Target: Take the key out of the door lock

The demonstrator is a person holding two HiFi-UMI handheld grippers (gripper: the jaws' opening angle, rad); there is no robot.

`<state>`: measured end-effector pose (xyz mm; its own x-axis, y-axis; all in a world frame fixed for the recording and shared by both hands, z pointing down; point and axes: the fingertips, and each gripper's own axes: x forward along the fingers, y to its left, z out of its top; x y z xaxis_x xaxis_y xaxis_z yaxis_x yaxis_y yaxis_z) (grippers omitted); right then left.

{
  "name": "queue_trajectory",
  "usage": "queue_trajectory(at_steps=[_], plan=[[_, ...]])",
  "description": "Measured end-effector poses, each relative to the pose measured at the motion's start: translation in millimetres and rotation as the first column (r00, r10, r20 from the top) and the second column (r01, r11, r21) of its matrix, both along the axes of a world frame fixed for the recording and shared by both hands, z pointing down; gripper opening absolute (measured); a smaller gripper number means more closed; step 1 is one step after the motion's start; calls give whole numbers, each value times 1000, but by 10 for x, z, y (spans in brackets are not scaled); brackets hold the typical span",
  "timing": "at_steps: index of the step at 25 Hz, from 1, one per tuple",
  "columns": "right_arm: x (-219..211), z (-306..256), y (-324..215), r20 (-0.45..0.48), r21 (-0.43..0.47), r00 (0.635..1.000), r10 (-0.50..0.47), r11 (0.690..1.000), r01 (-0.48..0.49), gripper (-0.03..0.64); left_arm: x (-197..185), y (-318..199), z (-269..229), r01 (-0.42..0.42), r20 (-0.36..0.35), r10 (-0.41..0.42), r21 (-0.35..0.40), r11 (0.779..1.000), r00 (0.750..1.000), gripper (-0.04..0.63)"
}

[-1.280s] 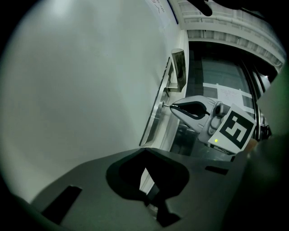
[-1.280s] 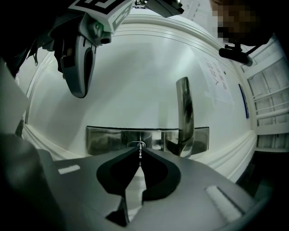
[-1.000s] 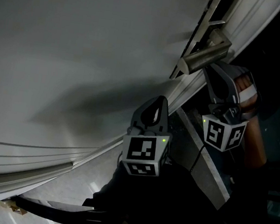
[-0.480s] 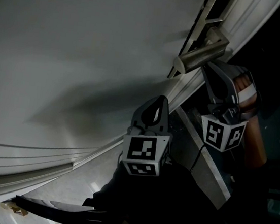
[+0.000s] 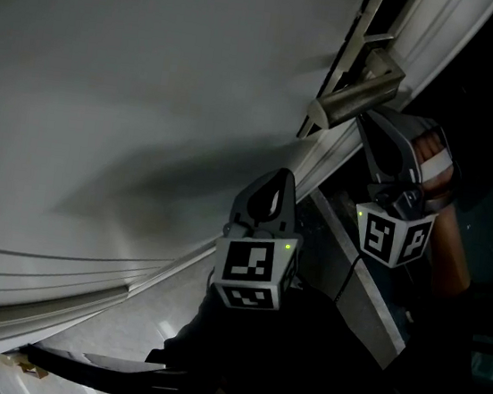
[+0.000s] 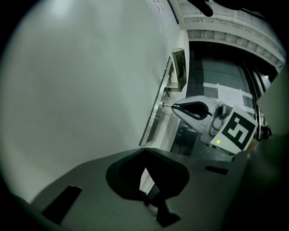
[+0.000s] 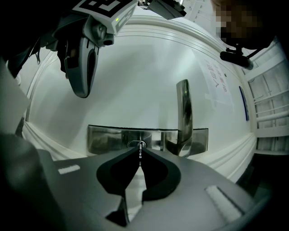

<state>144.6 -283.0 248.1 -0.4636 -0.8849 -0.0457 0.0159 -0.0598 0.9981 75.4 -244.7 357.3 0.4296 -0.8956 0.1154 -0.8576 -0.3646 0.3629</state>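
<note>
The fingers (image 7: 97,158) of my right gripper (image 7: 140,150) are clenched on the thin, serrated metal key (image 7: 140,158), seen edge-on between the jaw tips. The key is seated in the round keyhole cylinder (image 7: 137,144) of the rectangular brushed-metal lock plate (image 7: 108,137). This cylinder is the only receptacle in view, and the key is its sole content. In the left gripper view, the key shaft (image 6: 166,105) bridges the short gap between the right gripper's tip (image 6: 174,107) and the lock plate (image 6: 151,126).

My left gripper (image 6: 145,150) has its jaws closed together with nothing between them. It hangs clear of the lock plate, off to one side, in front of the smooth matte white door panel (image 5: 152,89).

Compared with one second ago, both grippers sit in the same positions relative to the lock plate. The key remains inserted, and the head view shows only a slight drift of framing.

The polished metal lever handle (image 7: 183,113) stands on the lock plate just beside the keyhole cylinder, and the plate mirrors its base. Both gripper bodies are moulded grey plastic with teardrop-shaped hollows behind the tips. White moulded trim runs along the door edge beyond the lock plate.
</note>
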Motion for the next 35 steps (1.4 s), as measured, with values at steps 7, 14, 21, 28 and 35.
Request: queue_trajectory(at_steps=[7, 14, 21, 28, 35], plan=[[27, 22, 13, -2, -1, 1000, -1, 1000, 1, 12, 48, -8, 10, -12, 1, 12, 0, 1000, 1000, 0], [54, 21, 40, 1, -2, 1000, -4, 1000, 4, 12, 80, 7, 0, -21, 5, 21, 0, 1000, 1000, 0], [72, 42, 30, -2, -2, 1000, 0, 1000, 0, 12, 93, 16, 21, -25, -2, 25, -4, 1000, 1000, 0], [78, 44, 37, -3, -3, 1000, 1, 1000, -1, 12, 102, 33, 17, -25, 1, 25, -3, 1000, 1000, 0], [97, 54, 41, -5, -3, 1000, 2, 1000, -2, 12, 113, 33, 20, -25, -3, 25, -3, 1000, 1000, 0]])
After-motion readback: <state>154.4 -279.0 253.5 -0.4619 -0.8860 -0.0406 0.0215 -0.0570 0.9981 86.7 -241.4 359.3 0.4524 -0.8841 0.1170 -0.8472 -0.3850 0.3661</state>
